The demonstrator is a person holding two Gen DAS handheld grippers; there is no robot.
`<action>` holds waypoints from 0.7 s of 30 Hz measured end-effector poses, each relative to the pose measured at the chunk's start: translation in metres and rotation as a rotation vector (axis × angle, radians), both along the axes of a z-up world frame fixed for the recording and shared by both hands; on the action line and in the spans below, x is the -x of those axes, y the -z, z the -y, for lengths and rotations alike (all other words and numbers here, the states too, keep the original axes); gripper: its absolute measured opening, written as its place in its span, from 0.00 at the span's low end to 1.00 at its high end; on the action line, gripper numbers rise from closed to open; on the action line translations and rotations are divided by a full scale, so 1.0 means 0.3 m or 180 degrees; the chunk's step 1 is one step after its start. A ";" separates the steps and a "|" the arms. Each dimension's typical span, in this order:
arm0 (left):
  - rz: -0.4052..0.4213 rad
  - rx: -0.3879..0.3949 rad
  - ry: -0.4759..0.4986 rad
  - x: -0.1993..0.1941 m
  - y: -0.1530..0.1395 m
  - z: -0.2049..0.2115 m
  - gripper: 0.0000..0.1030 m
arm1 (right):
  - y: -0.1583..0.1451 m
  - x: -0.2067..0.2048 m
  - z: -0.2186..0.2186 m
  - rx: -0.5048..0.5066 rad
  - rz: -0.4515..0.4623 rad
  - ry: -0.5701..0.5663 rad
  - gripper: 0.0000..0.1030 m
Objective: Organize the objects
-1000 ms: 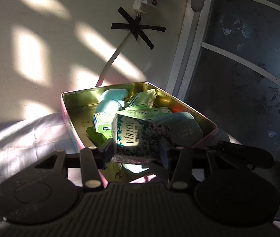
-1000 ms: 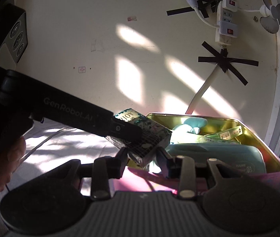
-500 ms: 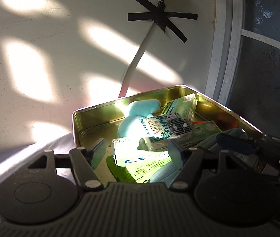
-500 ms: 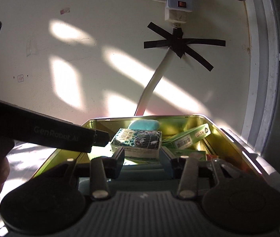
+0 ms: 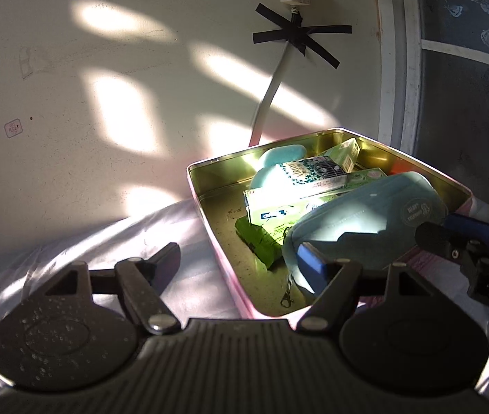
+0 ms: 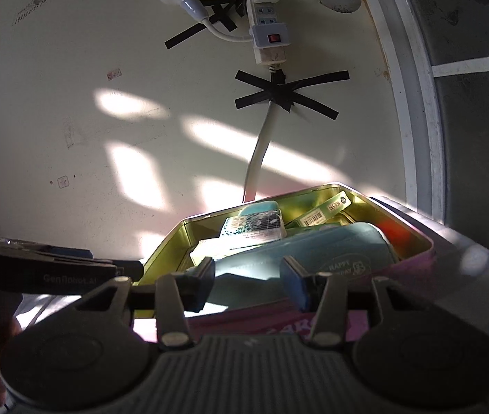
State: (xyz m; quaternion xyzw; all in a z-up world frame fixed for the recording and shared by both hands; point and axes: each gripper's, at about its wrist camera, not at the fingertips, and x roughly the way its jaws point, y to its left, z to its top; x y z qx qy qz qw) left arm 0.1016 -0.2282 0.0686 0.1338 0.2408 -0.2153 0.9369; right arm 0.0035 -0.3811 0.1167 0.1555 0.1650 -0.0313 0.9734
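A gold-lined tin box (image 5: 206, 186) with pink sides (image 6: 244, 317) sits on a white cloth. The patterned Virjoy box (image 5: 310, 172) lies inside on top of green cartons, also seen in the right wrist view (image 6: 254, 226). A teal zip pouch (image 5: 365, 214) fills the tin's near right part (image 6: 313, 252). My left gripper (image 5: 241, 262) is open and empty over the tin's near left edge. My right gripper (image 6: 247, 283) is open and empty just in front of the tin, at the pouch.
A cream wall (image 5: 106, 69) stands right behind the tin, with a taped cable (image 5: 272, 96) and power strip (image 6: 266, 34). A white frame with a dark patterned panel (image 5: 468, 103) is at the right. White cloth (image 5: 54, 241) lies left of the tin.
The left gripper let go of the Virjoy box, which now lies in the tin. Both grippers pulled back from it; the left one moved left and stands wide open.
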 end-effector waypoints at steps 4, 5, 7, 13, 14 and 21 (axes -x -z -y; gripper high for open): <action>-0.0036 -0.0010 -0.0003 0.068 0.019 -0.050 0.75 | 0.017 0.063 -0.014 -0.0241 -0.0038 0.0026 0.46; -0.0057 0.0002 -0.0011 0.080 0.024 -0.063 0.76 | 0.023 0.079 -0.020 -0.0292 -0.0061 0.0028 0.46; -0.0088 0.0029 -0.0040 0.102 0.033 -0.084 0.81 | 0.029 0.096 -0.030 -0.0334 -0.0104 0.0031 0.47; -0.0051 0.0030 -0.0151 0.168 0.049 -0.142 0.94 | 0.027 0.143 -0.065 -0.0400 -0.0118 0.0051 0.54; -0.0058 0.0042 -0.0173 0.178 0.052 -0.155 0.95 | 0.026 0.150 -0.072 -0.0416 -0.0111 0.0047 0.57; -0.0213 0.0132 -0.0333 0.205 0.081 -0.228 1.00 | 0.028 0.189 -0.143 -0.0369 -0.0115 -0.0009 0.72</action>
